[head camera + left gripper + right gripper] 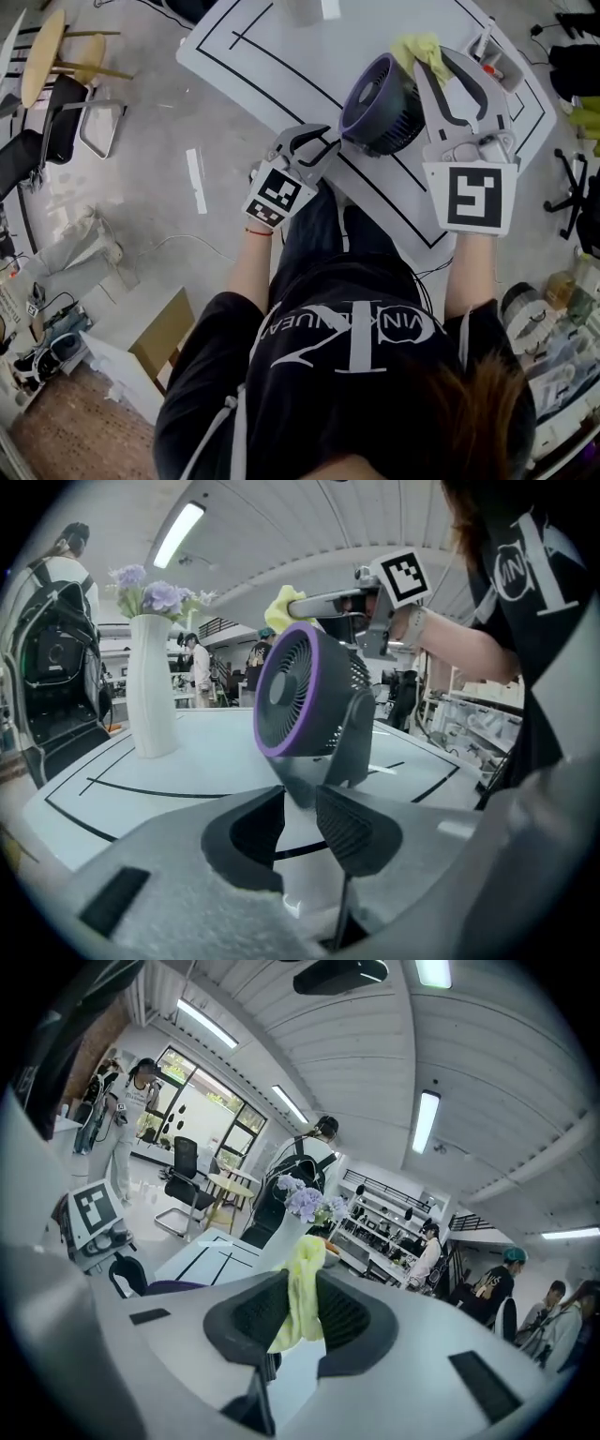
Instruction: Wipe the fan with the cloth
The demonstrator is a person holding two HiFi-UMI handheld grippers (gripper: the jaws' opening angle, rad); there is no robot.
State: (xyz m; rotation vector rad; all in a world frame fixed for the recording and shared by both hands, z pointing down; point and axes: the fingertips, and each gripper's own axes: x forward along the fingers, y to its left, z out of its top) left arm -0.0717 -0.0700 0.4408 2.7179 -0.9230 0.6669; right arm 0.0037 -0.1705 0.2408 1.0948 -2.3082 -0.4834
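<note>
A dark fan (378, 105) with a purple rim stands near the front edge of the white table (281, 56). In the left gripper view the fan (302, 688) faces left on its stand. My left gripper (317, 147) sits low beside the fan's base, its jaws apart with nothing pressed between them (300, 819). My right gripper (427, 61) hovers over the top of the fan, shut on a yellow cloth (419, 49). The cloth (300, 1283) hangs pinched between its pads, and it shows above the fan's rim as the cloth (286, 607) in the left gripper view.
A white vase (150, 688) with purple flowers stands on the table left of the fan. Black lines mark the tabletop. A chair (84, 117) and a round stool (45, 52) stand on the floor at left, a cardboard box (164, 339) nearer. People stand in the background.
</note>
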